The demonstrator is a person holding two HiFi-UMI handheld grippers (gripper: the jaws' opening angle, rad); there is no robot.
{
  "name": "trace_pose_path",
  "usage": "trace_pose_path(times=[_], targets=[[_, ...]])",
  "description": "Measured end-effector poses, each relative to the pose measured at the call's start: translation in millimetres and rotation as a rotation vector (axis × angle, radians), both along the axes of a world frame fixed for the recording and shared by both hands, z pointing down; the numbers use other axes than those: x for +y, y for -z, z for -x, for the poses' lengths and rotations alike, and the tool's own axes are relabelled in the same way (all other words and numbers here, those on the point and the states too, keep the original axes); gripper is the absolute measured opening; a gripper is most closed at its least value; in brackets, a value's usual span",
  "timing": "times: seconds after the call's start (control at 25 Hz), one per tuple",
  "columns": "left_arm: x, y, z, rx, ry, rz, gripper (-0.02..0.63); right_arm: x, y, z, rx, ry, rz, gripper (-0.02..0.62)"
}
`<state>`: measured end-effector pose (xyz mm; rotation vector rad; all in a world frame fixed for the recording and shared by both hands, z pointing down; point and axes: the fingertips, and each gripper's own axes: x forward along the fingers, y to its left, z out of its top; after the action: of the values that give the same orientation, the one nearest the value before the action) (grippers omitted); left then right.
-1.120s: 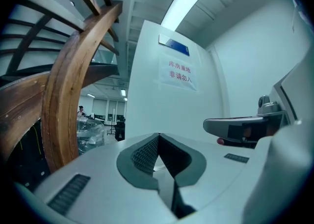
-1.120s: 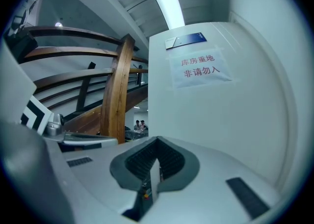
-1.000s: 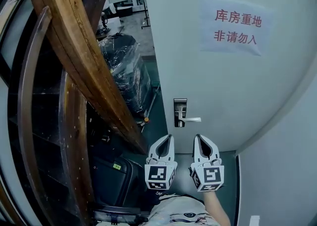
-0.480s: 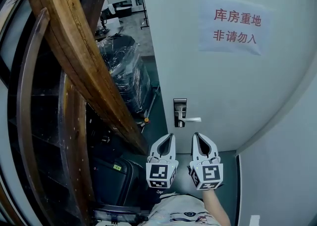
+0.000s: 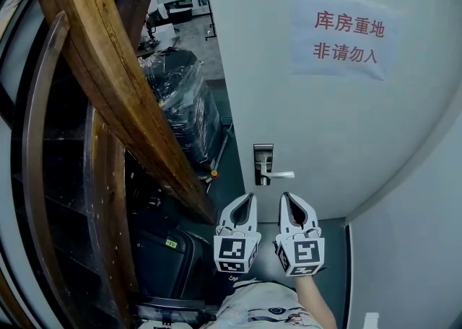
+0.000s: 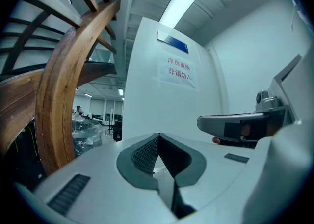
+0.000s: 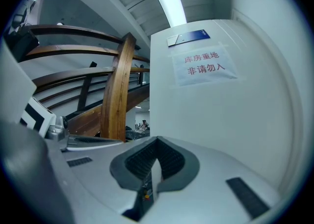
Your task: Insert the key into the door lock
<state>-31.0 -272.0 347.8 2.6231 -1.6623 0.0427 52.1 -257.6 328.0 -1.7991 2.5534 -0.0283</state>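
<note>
The white door (image 5: 325,118) carries a metal lock plate (image 5: 263,156) with a lever handle (image 5: 279,174). Both grippers are held level side by side just below and short of the lock, pointing at the door. My left gripper (image 5: 247,198) (image 6: 158,135) has its jaws together with nothing between them. My right gripper (image 5: 286,197) (image 7: 157,139) is shut on a thin silvery key (image 7: 151,171) that stands edge-on between its pads. The jaws hide the lock in both gripper views.
A heavy wooden stair stringer (image 5: 115,82) slants down at the left, close to the door's edge. A plastic-wrapped stack (image 5: 180,104) and dark cases (image 5: 162,255) sit under it. A paper notice (image 5: 339,35) hangs on the door. A white wall (image 5: 411,248) closes the right side.
</note>
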Motion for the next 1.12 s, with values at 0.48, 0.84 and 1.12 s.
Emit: trace_pose_path(times=[0.48,0.84,1.12], targets=[[-4,-6,-6,-0.004,-0.024,0.015,0.002,-5,-7,-3,0.028,-0.002,0.017,0.005],[-6,-7,-7,-0.008,-0.025,0.022,0.002,-7,-7,-2,0.030,0.004,0.018,0.005],[-7,-9,-4,-0.008,-0.020,0.025,0.002,-8,-11,2,0.026,0.010,0.029,0.005]])
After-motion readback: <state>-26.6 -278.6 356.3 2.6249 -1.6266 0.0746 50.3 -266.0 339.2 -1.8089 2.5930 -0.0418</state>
